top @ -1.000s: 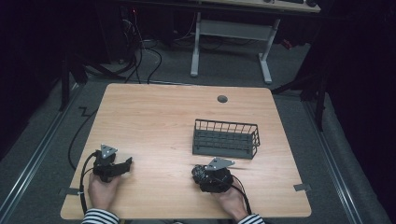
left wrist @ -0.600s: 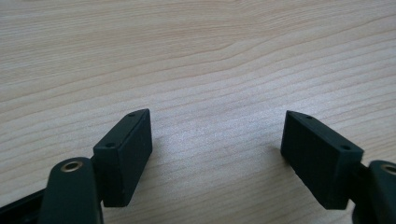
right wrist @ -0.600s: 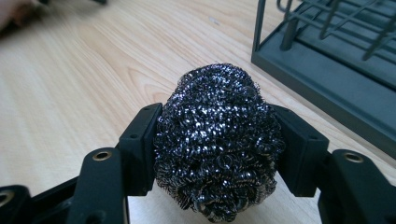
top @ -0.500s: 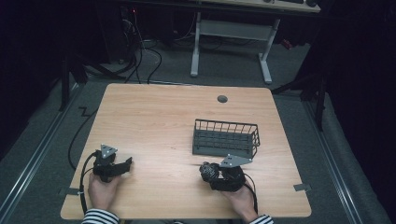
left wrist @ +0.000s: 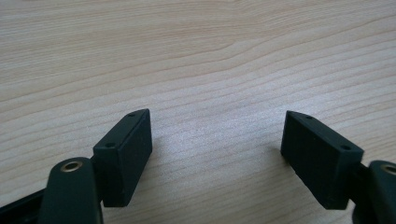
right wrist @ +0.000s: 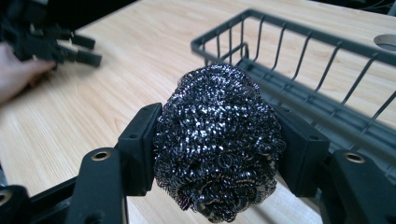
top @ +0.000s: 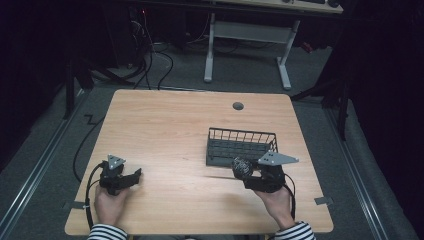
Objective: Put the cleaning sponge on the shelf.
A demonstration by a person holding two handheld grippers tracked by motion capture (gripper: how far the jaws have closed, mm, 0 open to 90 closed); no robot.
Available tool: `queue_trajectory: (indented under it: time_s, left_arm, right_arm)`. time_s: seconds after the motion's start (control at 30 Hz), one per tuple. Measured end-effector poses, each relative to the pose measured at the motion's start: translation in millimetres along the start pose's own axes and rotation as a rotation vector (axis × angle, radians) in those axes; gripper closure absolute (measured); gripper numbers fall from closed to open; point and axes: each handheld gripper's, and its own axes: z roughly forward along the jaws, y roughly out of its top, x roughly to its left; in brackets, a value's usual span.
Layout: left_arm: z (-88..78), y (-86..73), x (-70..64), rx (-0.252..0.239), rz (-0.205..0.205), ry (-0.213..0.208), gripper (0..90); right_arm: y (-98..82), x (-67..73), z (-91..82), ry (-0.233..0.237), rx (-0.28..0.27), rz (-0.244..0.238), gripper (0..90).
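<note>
My right gripper point(right wrist: 217, 140) is shut on a dark steel-wool scouring ball point(right wrist: 217, 144), squeezed between both jaws. In the high view that gripper point(top: 243, 170) is held above the table with the ball point(top: 241, 167) just in front of the near wall of a dark wire basket point(top: 240, 136). The basket point(right wrist: 322, 60) lies ahead and to the right in the right gripper view. My left gripper point(top: 134, 176) rests low at the table's front left. Its jaws point(left wrist: 217, 149) stand wide apart over bare wood with nothing between them.
The light wooden table point(top: 170, 130) has a round cable hole point(top: 238, 106) near its far edge. A desk frame point(top: 247, 35) and cables stand on the dark floor beyond. The left hand and its gripper point(right wrist: 51, 39) appear far off in the right gripper view.
My right gripper has lifted and moved to the right, toward the basket's near side, carrying the scouring ball. The left gripper has stayed put.
</note>
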Motion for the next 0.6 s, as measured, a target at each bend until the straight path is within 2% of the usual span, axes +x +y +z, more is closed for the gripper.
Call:
queue_trajectory:
  time_s: [0.03,0.17,0.2,0.33,0.6]
  left_arm:
    - [0.0,0.0,-0.1,0.000,0.001,0.001,25.3]
    - [0.0,0.0,0.0,0.000,0.000,0.000,25.3]
    - [0.0,0.0,0.0,0.000,0.000,0.000,25.3]
    - [0.0,0.0,-0.1,0.000,0.000,0.000,25.3]
    - [0.0,0.0,0.0,0.000,0.000,0.000,25.3]
  right_arm:
    - [2.8,-2.7,-1.4,0.005,-0.003,0.013,39.5]
    - [14.3,-12.5,-4.5,-0.012,-0.006,0.014,39.5]
    - [19.2,-17.3,-5.7,-0.032,-0.014,0.008,39.5]
    - [27.1,-25.5,-8.1,-0.061,-0.021,0.022,39.4]
    - [39.4,-41.0,-6.6,-0.106,-0.020,0.035,39.4]
